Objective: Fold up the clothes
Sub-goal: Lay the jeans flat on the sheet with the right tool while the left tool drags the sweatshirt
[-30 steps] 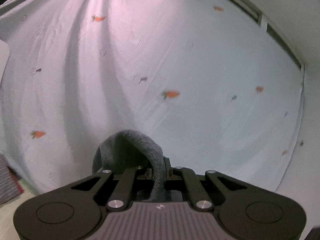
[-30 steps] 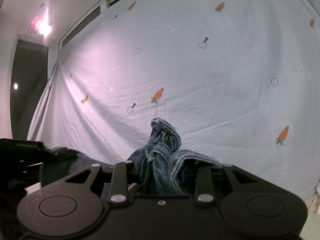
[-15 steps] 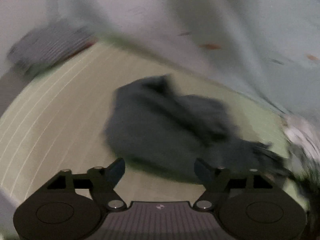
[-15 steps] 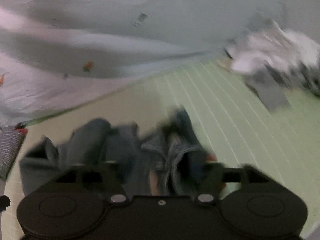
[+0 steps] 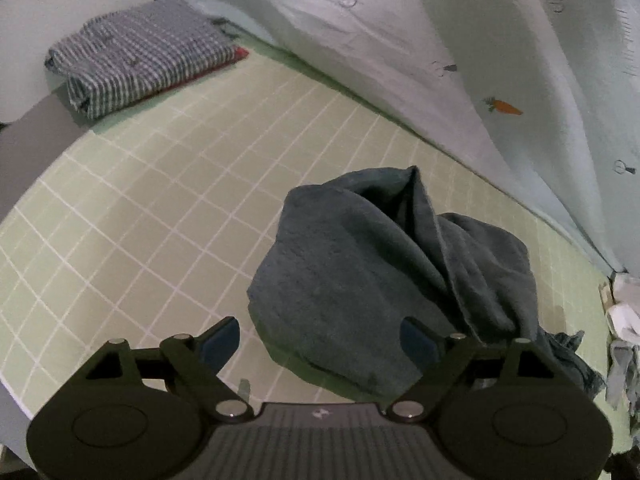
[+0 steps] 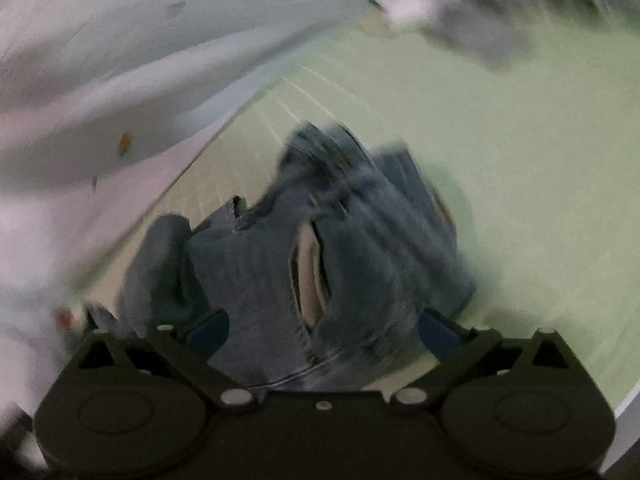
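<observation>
- Pale green gridded mat (image 5: 168, 216) covers the work surface, with a light blue carrot-print sheet (image 5: 460, 40) hanging along its far edge; on the mat, near the sheet, lies the task's thing, a crumpled pair of dark blue-grey denim jeans (image 5: 360, 272), heaped and not flat.
- Progress, as a judgement: this garment is bunched with no neat fold showing, so spreading and folding it remain; a folded blue-and-white checked cloth (image 5: 140, 52) sits in the far left corner, which fits one piece already lying folded.
- Look of the jeans: thick, soft-draped cloth rising in a peaked ridge; the right wrist view, blurred, shows seams, a frayed hem and a pale inner lining at an opening (image 6: 312, 276).
- Left gripper (image 5: 320, 336) has its jaws spread wide, empty, low over the near edge of the heap.
- Right gripper (image 6: 324, 328) likewise stands spread apart, holding nothing, with denim lying between and beyond its fingers.
- White and grey loose garments (image 5: 624, 320) lie piled at the mat's right edge.
</observation>
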Available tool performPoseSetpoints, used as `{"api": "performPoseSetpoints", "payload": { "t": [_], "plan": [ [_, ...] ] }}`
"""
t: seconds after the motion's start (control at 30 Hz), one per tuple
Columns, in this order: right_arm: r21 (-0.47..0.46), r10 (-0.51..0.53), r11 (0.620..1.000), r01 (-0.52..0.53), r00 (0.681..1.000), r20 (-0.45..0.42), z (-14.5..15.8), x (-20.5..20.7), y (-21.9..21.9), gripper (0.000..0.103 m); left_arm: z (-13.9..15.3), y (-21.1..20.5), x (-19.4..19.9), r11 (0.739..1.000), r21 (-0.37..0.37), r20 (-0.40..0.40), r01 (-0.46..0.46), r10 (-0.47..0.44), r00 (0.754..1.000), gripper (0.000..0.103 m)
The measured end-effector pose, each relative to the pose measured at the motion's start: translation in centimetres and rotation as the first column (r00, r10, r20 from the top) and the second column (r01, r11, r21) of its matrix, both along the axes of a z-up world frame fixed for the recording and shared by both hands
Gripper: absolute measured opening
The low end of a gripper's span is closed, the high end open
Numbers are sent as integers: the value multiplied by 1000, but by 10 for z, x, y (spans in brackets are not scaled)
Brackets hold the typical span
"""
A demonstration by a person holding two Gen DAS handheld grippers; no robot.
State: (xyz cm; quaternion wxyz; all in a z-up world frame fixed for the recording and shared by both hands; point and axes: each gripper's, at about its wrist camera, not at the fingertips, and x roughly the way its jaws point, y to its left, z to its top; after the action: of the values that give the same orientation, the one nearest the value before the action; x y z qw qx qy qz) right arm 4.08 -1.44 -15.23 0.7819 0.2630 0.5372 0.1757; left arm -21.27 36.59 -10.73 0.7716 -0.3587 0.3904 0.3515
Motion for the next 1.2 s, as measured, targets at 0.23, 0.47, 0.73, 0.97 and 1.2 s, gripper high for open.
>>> {"api": "performPoseSetpoints", "payload": {
  "t": [0.23, 0.47, 0.73, 0.97, 1.2],
  "plan": [
    [333, -203, 874, 353, 889, -410, -67, -6, -35, 102, -29, 33, 5, 994, -103, -5, -44, 44, 999, 88],
    [336, -184, 878, 341, 888, -420, -79, -2, 5, 96, -58, 65, 25, 988, -152, -20, -32, 30, 999, 87],
    [253, -219, 898, 361, 864, -454, -79, 27, 37, 98, -24, 91, 28, 1000, -19, 102, 23, -21, 995, 87],
    [155, -242, 923, 353, 844, -479, -63, 56, 47, 70, -29, 91, 59, 980, 78, 80, 185, -191, 978, 75],
    [159, -301, 898, 410, 837, -457, -52, 44, 36, 20, -43, 98, 92, 964, 37, -16, 264, -263, 965, 20]
  ]
}}
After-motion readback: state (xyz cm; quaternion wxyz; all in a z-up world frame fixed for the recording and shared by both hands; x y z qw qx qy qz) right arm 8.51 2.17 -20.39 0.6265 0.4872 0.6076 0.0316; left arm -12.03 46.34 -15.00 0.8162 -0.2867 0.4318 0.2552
